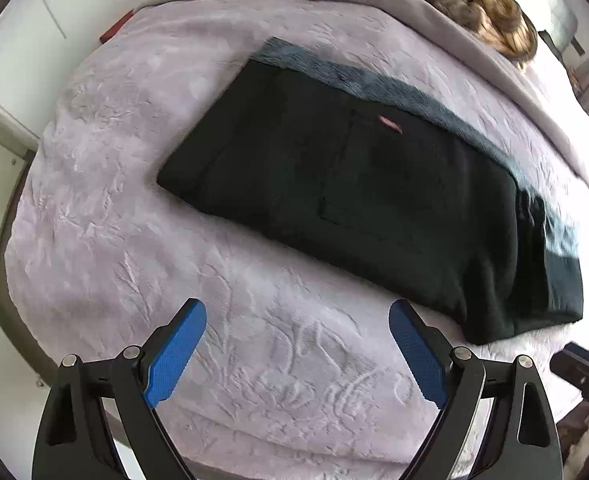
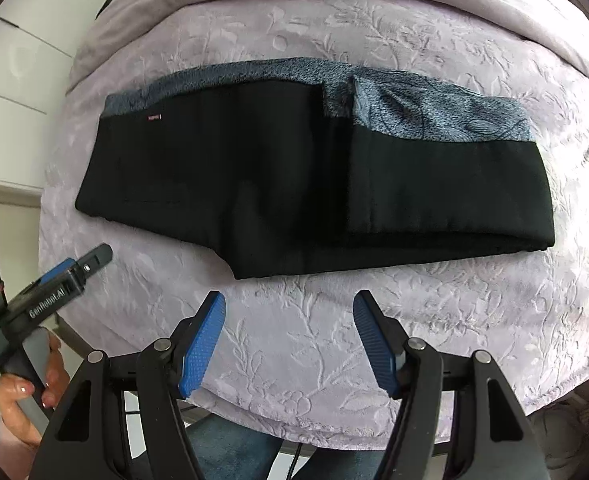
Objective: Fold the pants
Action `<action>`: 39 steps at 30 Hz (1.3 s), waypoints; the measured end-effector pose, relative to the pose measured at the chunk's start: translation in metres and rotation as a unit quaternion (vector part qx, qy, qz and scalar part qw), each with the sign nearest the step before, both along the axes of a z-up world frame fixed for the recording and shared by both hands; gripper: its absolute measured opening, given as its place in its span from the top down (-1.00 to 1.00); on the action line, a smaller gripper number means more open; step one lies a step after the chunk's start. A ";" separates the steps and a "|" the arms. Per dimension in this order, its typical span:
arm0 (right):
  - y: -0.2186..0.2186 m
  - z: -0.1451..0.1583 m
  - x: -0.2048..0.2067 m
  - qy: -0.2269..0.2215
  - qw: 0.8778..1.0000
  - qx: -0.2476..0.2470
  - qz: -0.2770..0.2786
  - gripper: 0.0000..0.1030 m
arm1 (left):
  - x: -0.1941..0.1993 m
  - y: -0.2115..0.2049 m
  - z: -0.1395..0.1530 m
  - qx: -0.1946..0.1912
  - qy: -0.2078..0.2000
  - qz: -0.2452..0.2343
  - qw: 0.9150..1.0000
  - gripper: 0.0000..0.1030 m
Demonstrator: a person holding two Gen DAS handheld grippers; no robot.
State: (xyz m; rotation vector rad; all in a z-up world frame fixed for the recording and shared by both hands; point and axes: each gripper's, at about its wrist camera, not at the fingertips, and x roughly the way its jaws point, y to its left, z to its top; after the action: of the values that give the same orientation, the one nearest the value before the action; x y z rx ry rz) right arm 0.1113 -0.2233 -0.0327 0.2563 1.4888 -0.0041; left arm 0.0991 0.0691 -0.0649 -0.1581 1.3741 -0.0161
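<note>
In the left wrist view, the left hand-held gripper (image 1: 297, 354) hung with its blue-padded fingers (image 1: 176, 354) wide apart and empty over the embossed lilac plush bedspread (image 1: 94, 240), and the black fleece-lined pants (image 1: 354, 184) lay flat just ahead of it and off to its right, a strip of grey-blue lining showing along their far edge; a small red tag (image 1: 390, 124) on them was too blurred to read. The right wrist view showed the right hand-held gripper (image 2: 289, 340) likewise spread and holding nothing, the pants (image 2: 294, 184) straight ahead of it, already doubled into a long band with one end laid back over the middle. To its left the other gripper's black body (image 2: 42, 304) carried the white word "GenRobot.AI". The fold seemed partly done: the next move would likely call for both grippers to pinch one end's corners and carry it across the other.
</note>
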 end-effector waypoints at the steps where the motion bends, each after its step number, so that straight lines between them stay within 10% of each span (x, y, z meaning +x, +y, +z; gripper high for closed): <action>1: 0.001 -0.001 0.001 0.001 1.000 0.000 0.001 -0.36 | 0.004 0.008 0.000 -0.011 -0.007 0.008 1.000 -0.82; 5: 0.006 -0.004 0.007 0.003 1.000 0.003 0.008 -0.36 | 0.018 0.037 -0.012 -0.103 -0.020 0.042 0.994 -0.82; 16: 0.019 -0.018 0.017 0.011 0.999 0.012 0.029 -0.36 | 0.042 0.075 -0.068 -0.313 -0.031 0.123 0.941 -0.82; 29: 0.027 -0.006 0.048 -0.035 0.997 0.036 0.054 -0.36 | 0.060 0.055 -0.047 -0.238 -0.069 0.112 0.962 -0.82; 31: 0.029 0.003 0.061 -0.050 0.996 0.033 0.066 -0.36 | 0.064 0.059 -0.064 -0.212 -0.045 0.135 0.967 -0.43; 32: 0.030 0.006 0.067 -0.055 0.995 0.032 0.071 -0.36 | 0.065 0.062 -0.070 -0.188 -0.035 0.142 0.971 0.08; 34: 0.034 0.013 0.082 -0.064 0.994 0.035 0.083 -0.36 | 0.066 0.064 -0.069 -0.172 -0.038 0.137 0.975 0.22; 39: 0.050 0.027 0.131 -0.065 0.987 0.082 0.121 -0.36 | 0.051 0.007 -0.025 0.030 -0.141 0.012 0.990 0.31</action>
State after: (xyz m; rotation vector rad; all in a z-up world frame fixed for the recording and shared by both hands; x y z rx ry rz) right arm 0.2421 -0.1731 -0.0058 0.2033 1.3842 0.3264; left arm 0.1498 0.0759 -0.0896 -0.1175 1.0898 0.0222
